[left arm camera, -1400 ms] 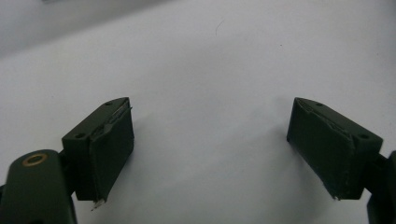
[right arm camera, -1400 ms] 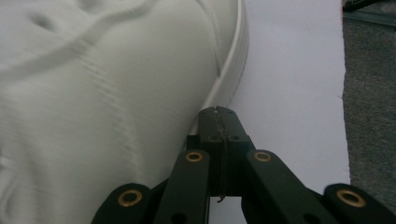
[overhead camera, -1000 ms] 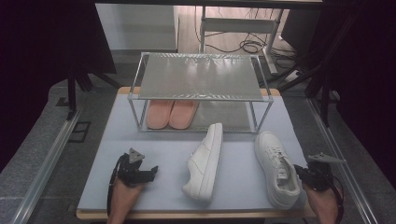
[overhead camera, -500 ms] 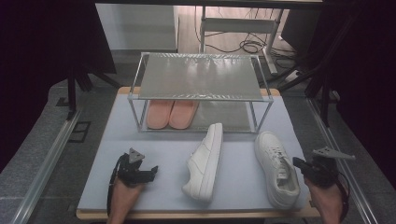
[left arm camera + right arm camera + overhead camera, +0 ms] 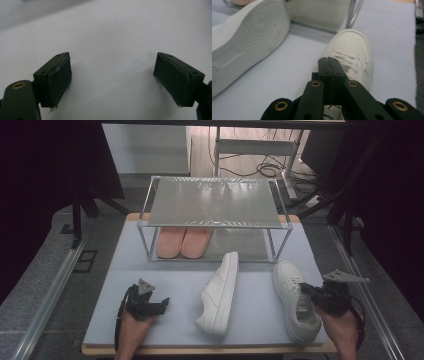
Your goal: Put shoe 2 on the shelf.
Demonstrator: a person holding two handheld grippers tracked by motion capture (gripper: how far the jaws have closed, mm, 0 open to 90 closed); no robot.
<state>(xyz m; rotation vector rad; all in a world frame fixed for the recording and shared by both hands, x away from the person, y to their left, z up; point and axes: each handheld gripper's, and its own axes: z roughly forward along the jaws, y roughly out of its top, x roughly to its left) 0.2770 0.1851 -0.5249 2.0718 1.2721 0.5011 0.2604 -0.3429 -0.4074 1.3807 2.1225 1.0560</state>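
Observation:
Two white sneakers lie on the pale blue mat (image 5: 150, 265). One sneaker (image 5: 220, 292) rests on its side in the middle, its ridged sole (image 5: 249, 30) facing right. The other sneaker (image 5: 295, 302) stands upright at the right, toe pointing away. My right gripper (image 5: 304, 290) hovers over this shoe's laces (image 5: 354, 47); its jaws (image 5: 329, 60) are pressed together and I see nothing between them. At the front left, my left gripper (image 5: 162, 304) sits low on the mat, and its jaws (image 5: 112, 72) stand wide apart over bare mat.
A two-tier wire shoe rack (image 5: 215, 207) stands at the back of the mat, with a pair of pink shoes (image 5: 182, 241) on the left of its lower shelf. A rack leg (image 5: 352, 13) rises just beyond the upright sneaker. Dark curtains flank the table.
My right gripper has risen and shifted from beside the upright sneaker's heel to above its laces. The left gripper and both sneakers have stayed put.

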